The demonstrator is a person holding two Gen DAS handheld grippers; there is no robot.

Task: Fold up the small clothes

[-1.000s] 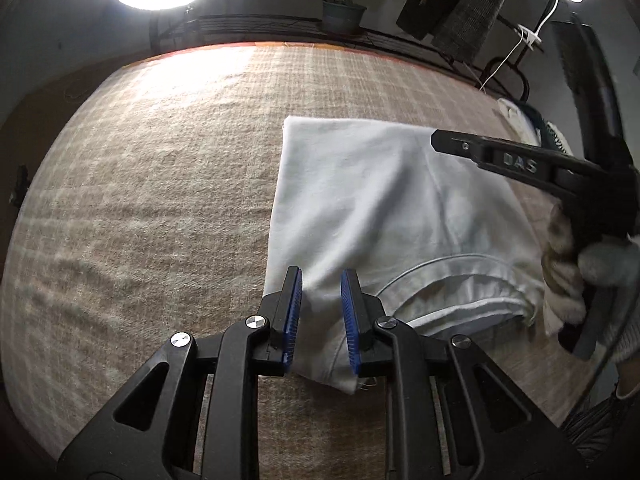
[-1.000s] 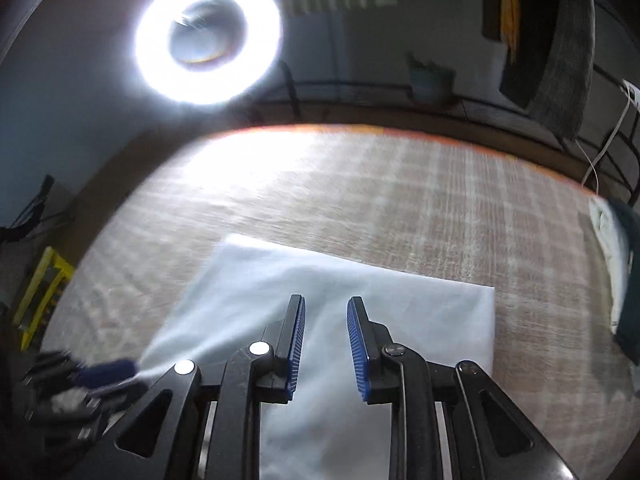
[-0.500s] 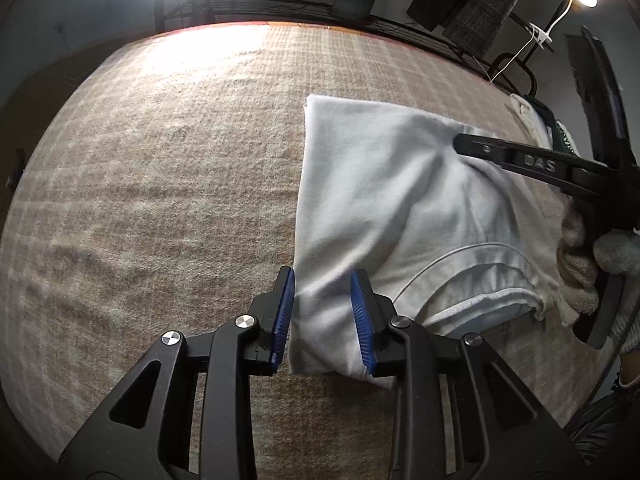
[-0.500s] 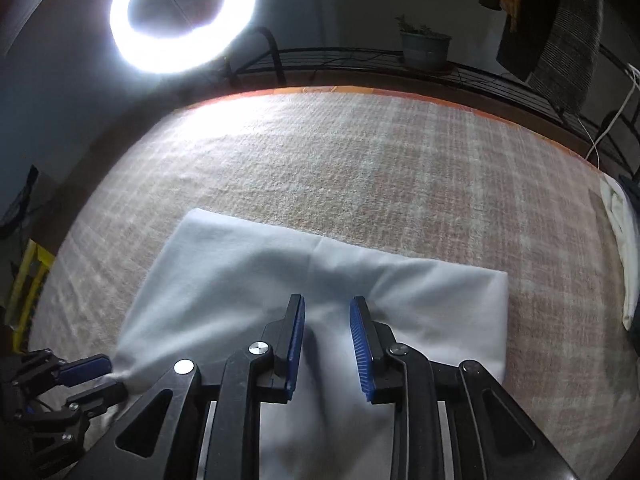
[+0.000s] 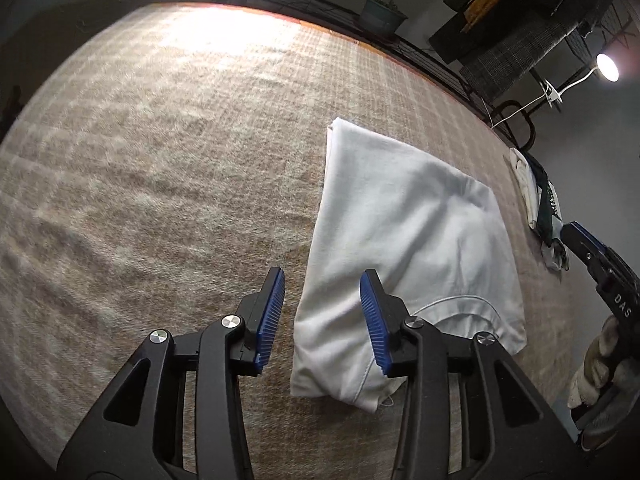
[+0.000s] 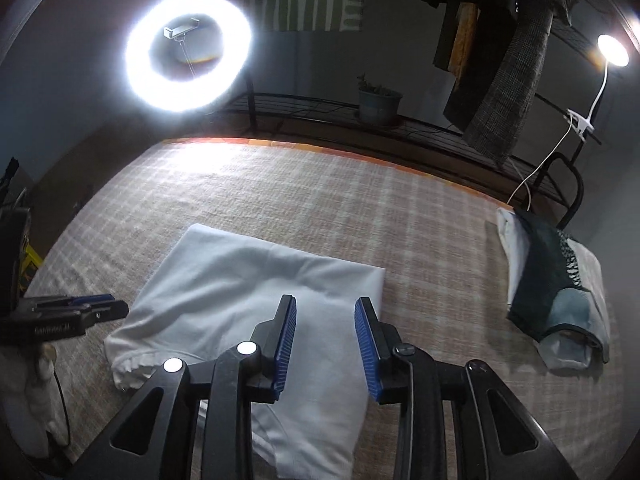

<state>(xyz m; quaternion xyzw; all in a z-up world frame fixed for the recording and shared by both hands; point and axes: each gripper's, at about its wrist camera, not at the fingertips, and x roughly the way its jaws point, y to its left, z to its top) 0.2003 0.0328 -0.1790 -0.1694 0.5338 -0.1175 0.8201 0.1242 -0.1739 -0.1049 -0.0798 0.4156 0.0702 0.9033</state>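
A white garment (image 5: 404, 248) lies folded flat on the plaid-covered surface (image 5: 160, 152), its collar seam toward the near end. My left gripper (image 5: 322, 316) is open and empty, hovering above the garment's near left corner. My right gripper (image 6: 326, 344) is open and empty, above the near side of the same garment (image 6: 248, 292). The right gripper also shows at the right edge of the left wrist view (image 5: 600, 272), held by a gloved hand. The left gripper shows at the left of the right wrist view (image 6: 80, 308).
A small stack of folded clothes, white under dark green (image 6: 552, 280), lies at the right side of the surface; it also shows in the left wrist view (image 5: 540, 208). A ring light (image 6: 188, 52), a potted plant (image 6: 378, 100) and hanging clothes (image 6: 504, 60) stand beyond the far edge.
Both grippers opened wider and pulled back and up from the white garment. The left gripper let go of the near corner, and the garment now lies flat.
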